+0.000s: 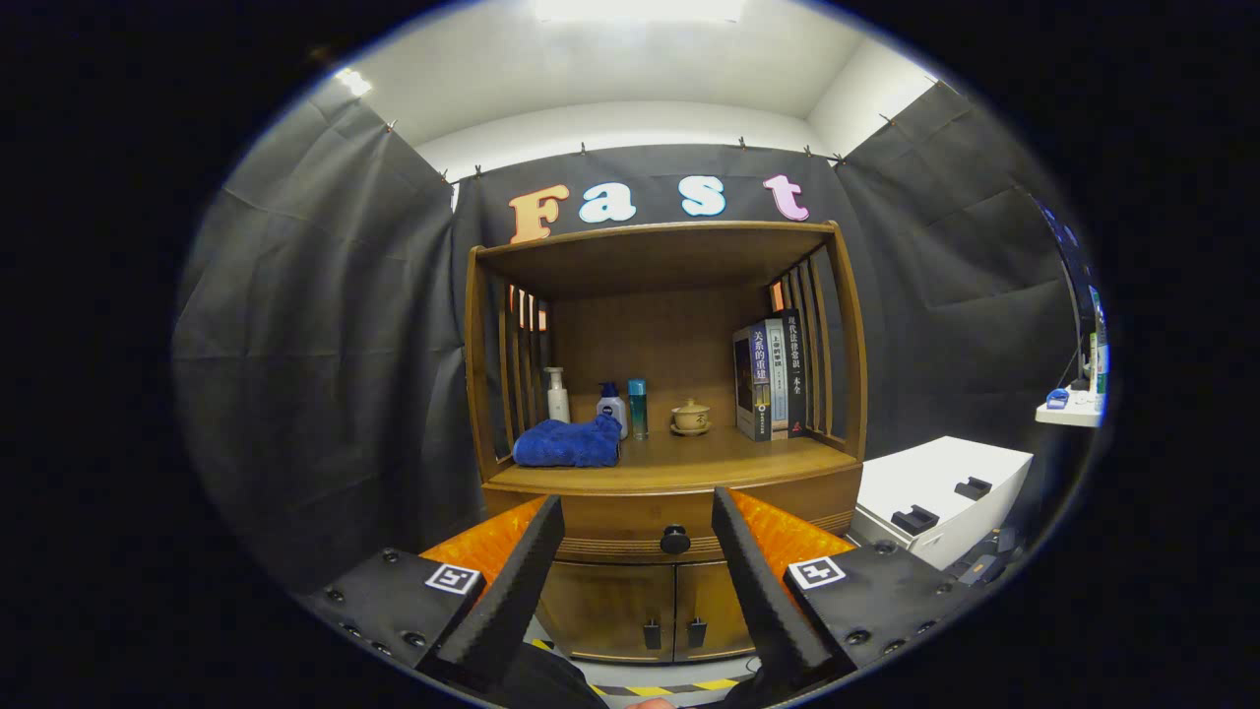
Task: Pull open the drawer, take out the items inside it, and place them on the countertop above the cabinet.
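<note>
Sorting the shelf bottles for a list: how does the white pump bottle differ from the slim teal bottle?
The white pump bottle has a pump head; the slim teal bottle is a plain cylinder with a flat top. The white one stands behind the blue towel, the teal one beside it. Both stand upright on the countertop, beyond the open gripper.

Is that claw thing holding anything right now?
No. The gripper is open and empty, its fingers apart, with the closed drawer's knob beyond them, untouched.
</note>
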{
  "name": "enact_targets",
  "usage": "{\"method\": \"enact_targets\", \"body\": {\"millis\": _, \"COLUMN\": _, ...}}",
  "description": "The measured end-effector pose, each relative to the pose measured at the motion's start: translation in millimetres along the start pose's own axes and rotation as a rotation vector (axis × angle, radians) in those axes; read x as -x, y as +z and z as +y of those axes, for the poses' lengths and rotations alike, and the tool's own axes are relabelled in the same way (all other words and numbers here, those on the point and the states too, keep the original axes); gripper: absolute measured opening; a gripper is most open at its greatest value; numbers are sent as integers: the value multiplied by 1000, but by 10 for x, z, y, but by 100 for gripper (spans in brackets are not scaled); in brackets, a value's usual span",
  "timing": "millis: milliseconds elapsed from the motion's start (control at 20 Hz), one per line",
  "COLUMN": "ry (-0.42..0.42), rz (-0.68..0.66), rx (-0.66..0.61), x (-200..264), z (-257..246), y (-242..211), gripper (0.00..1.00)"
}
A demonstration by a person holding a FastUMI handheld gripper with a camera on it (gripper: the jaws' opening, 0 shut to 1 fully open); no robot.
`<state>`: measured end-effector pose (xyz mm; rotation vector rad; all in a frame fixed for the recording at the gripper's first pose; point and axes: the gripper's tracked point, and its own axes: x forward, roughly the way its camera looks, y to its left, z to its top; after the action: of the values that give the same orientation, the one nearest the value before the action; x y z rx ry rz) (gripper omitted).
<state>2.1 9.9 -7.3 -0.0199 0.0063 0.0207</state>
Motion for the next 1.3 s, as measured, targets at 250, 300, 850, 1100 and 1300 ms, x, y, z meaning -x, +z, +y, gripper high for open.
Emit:
{"method": "enact_targets", "body": {"millis": 250, "ry": 18, "rz": -55, "rx": -13, "x": -327, "z": -29, "y": 246, "gripper": 98}}
{"method": "enact_targets", "body": {"millis": 300, "ry": 0, "rz": -77, "rx": 2, "x": -488, "z": -81, "y": 331, "gripper": 98}}
{"method": "enact_targets", "body": {"millis": 850, "ry": -86, "rz": -41, "rx": -81, "x": -1694, "z": -385, "y": -97, "gripper": 98}}
{"method": "enact_targets", "body": {"millis": 1100, "ry": -64, "rz": 74, "rx": 31, "x": -1891, "z": -445, "y": -965, "gripper": 98}}
{"method": "enact_targets", "body": {"millis": 1300, "ry": -25, "rz": 187, "rx": 47, "x": -2042, "z": -363, "y": -1603, "gripper": 99}}
